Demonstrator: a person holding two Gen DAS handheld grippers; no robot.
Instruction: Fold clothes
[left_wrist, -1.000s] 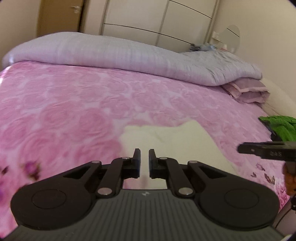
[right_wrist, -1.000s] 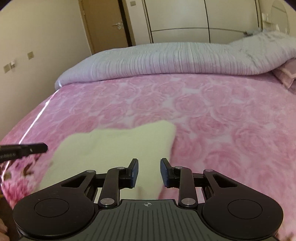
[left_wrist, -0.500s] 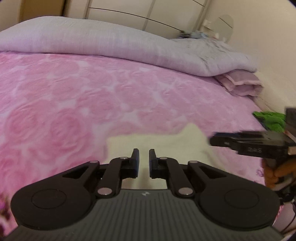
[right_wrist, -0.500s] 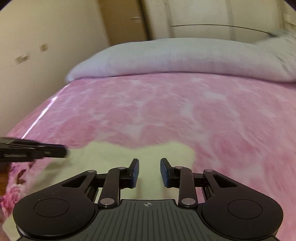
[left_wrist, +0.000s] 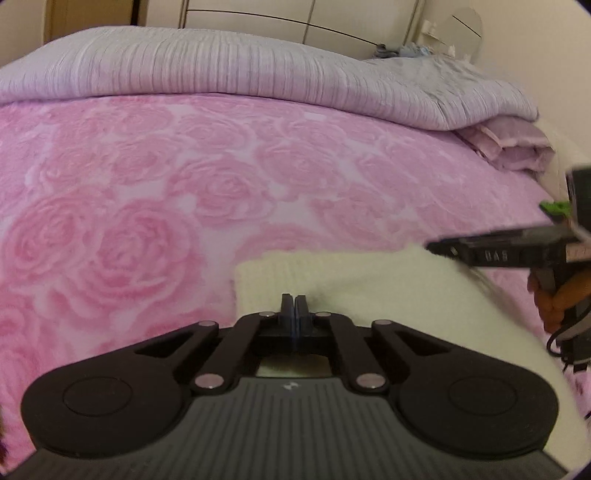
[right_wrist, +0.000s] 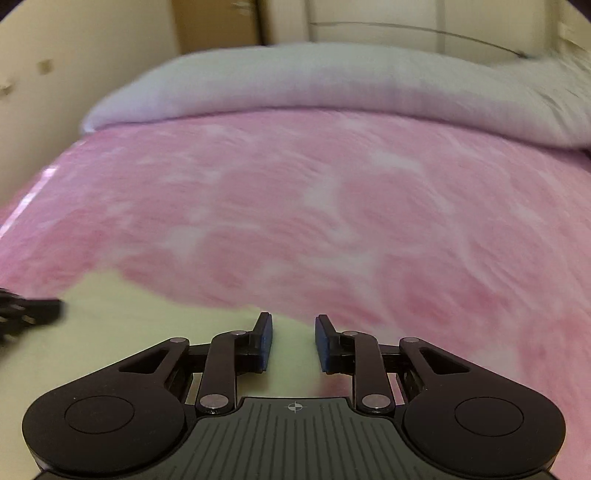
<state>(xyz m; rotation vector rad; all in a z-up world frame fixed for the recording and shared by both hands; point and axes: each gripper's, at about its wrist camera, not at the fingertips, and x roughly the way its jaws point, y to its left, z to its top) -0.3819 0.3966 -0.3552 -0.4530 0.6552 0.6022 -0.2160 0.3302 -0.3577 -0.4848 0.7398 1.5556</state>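
A cream garment (left_wrist: 388, 280) lies flat on the near part of the bed (left_wrist: 221, 177), on a pink cover with a rose pattern. In the left wrist view the left claw (left_wrist: 294, 306) has its two fingers pressed together, with no gap showing between the blue pads; the tips sit low over the garment near its left edge, but whether any cloth is caught between them cannot be told. The garment spreads from there to the right and toward the camera, its far edge a soft straight line against the pink. At the right of that view the right claw (left_wrist: 439, 246) reaches in from the side, just over the garment's far right corner, with a hand (left_wrist: 557, 299) gripping its handle below. A bit of green cloth (left_wrist: 556, 207) shows beyond it at the bed's right edge. In the right wrist view, which is blurred, the right claw (right_wrist: 293, 343) is spread, its fingers well apart, with the garment (right_wrist: 147, 332) under and between them near its far right corner. The left claw's tip (right_wrist: 40, 310) shows at the far left of that view, over the same cloth. A grey quilt (left_wrist: 258, 74) lies rolled along the far side of the bed, with a folded pink blanket (left_wrist: 513, 147) beside its right end.
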